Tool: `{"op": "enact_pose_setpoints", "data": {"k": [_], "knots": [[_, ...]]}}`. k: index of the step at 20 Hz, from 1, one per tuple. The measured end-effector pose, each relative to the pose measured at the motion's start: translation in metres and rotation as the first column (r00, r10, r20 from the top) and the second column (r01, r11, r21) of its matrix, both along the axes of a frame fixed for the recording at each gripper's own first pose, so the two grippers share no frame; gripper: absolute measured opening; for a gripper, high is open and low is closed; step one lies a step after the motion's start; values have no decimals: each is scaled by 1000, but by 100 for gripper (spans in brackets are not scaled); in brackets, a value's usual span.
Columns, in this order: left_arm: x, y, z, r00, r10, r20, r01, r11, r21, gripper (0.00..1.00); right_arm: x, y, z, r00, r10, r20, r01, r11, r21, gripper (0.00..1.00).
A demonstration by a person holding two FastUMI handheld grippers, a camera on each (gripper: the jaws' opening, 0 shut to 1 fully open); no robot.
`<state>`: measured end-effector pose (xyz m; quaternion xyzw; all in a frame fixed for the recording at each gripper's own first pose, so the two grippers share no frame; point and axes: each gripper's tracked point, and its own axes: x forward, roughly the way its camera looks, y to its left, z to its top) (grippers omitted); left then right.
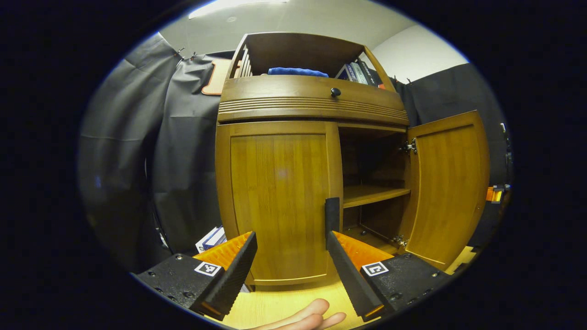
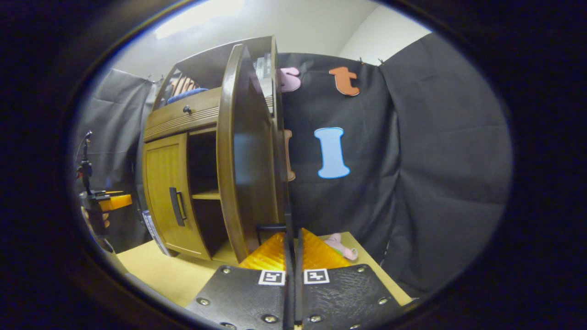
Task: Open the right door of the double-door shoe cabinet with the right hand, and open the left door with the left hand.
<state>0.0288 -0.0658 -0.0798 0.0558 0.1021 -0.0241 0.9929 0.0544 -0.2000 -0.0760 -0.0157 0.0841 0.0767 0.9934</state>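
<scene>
The wooden shoe cabinet (image 1: 312, 98) stands on a pale table. Its left door (image 1: 279, 201) is closed, and the black handle (image 1: 332, 215) sits at its inner edge. My left gripper (image 1: 291, 250) is open in front of this door, its right fingertip just below the handle. The right door (image 1: 447, 183) is swung wide open, baring the inner shelf (image 1: 373, 195). In the right gripper view this door (image 2: 250, 156) is seen edge-on, and my right gripper (image 2: 293, 238) is shut on its black handle (image 2: 270, 227). The left gripper (image 2: 103, 201) shows far left there.
A drawer with a dark knob (image 1: 335, 91) runs above the doors. The top shelf holds a blue cloth (image 1: 298, 71) and books (image 1: 360, 73). A box (image 1: 211, 238) lies left of the cabinet. A pink item (image 2: 341, 245) rests on the table by the cloth wall.
</scene>
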Motion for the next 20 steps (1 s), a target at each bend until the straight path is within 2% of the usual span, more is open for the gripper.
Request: {"op": "enact_pose_setpoints", "data": {"k": [2,3,5,6,7,8,10,14,15,17,20], "knots": [[1,0,-2,1000,17,-9,-17,1000,-11,96,1,-7,-3,999,44,-7,-44,999,4,1],[4,-3,-6,1000,20,-14,-20,1000,-14,92,2,-8,-3,998,59,-7,-59,998,2,1],[9,-10,-16,999,21,-31,-21,1000,-12,92,5,-8,-3,997,83,-7,-83,997,8,1],[11,-13,-20,999,25,-40,-25,1000,-12,96,5,-7,-3,996,91,-7,-91,996,20,1],[13,-17,-23,999,21,-43,-22,1000,-16,92,3,-10,-3,996,90,-7,-90,995,37,1],[19,-26,-28,999,12,-44,-13,1000,-24,96,3,-9,-2,996,87,-8,-86,995,56,0],[27,-38,-30,999,-15,-31,13,999,-48,92,-2,-17,-1,1000,29,-3,-29,999,42,2],[47,-54,-38,999,-31,-27,29,996,-81,92,-20,-45,5,993,-92,76,95,995,-29,80],[55,-56,-41,999,-32,-36,29,997,-72,96,-32,-51,13,987,-128,94,131,991,-29,100],[74,-58,-45,1000,-17,-24,16,998,-63,92,-55,-61,24,973,-187,136,194,980,-41,100],[108,-68,-47,1000,-16,26,18,996,-86,92,-99,-67,49,931,-271,243,285,958,-24,100]]}}
